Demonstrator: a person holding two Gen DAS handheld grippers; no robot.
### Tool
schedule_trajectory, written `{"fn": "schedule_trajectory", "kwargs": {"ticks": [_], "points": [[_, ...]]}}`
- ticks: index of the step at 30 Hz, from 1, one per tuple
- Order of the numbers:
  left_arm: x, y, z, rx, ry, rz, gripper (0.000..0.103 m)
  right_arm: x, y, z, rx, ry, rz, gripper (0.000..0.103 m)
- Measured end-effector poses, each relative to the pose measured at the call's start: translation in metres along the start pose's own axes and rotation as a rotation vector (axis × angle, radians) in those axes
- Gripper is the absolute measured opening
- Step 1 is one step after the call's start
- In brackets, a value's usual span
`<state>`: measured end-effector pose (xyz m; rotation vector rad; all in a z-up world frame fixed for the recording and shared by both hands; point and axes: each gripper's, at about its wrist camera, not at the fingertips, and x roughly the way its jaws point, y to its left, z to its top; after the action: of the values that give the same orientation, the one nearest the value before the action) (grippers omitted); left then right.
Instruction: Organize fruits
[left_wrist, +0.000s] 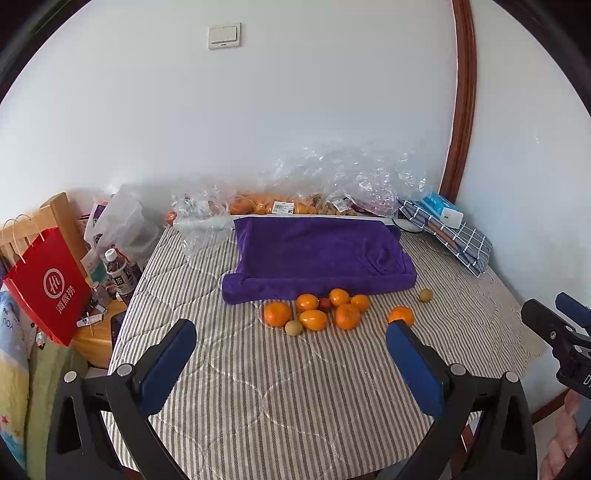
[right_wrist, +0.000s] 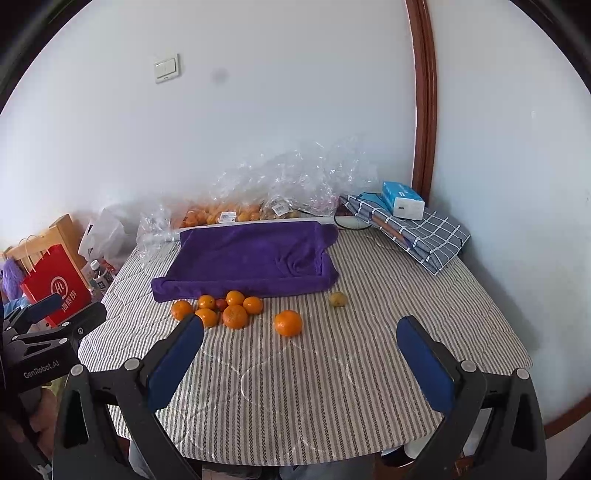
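Observation:
A cluster of oranges (left_wrist: 314, 312) (right_wrist: 221, 310), with a small red fruit (left_wrist: 325, 303) among them, lies on the striped table cloth in front of a purple towel-lined tray (left_wrist: 317, 254) (right_wrist: 251, 258). One orange (left_wrist: 401, 315) (right_wrist: 288, 323) lies apart to the right. A small yellow-green fruit (left_wrist: 426, 295) (right_wrist: 337, 299) sits further right, and another one (left_wrist: 293, 327) lies at the cluster's front. My left gripper (left_wrist: 291, 334) is open and empty, above the table's near side. My right gripper (right_wrist: 301, 338) is open and empty, facing the lone orange.
Clear plastic bags of fruit (left_wrist: 280, 205) (right_wrist: 229, 214) lie behind the tray by the wall. A folded checked cloth with a blue box (left_wrist: 443, 210) (right_wrist: 404, 201) sits at the back right. A red paper bag (left_wrist: 48, 284) and bottles (left_wrist: 118, 273) stand left of the table.

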<state>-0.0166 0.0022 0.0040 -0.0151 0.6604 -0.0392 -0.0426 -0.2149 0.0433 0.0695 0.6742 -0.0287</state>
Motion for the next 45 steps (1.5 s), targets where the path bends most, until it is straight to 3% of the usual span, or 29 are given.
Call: {"fn": "schedule_trajectory", "kwargs": {"ticks": [45], "points": [[-0.0093, 0.0021, 0.0001, 0.006, -0.021, 0.008, 0.103, -0.0001, 0.0016, -0.0021, 0.008, -0.020, 0.028, 0.102]]}}
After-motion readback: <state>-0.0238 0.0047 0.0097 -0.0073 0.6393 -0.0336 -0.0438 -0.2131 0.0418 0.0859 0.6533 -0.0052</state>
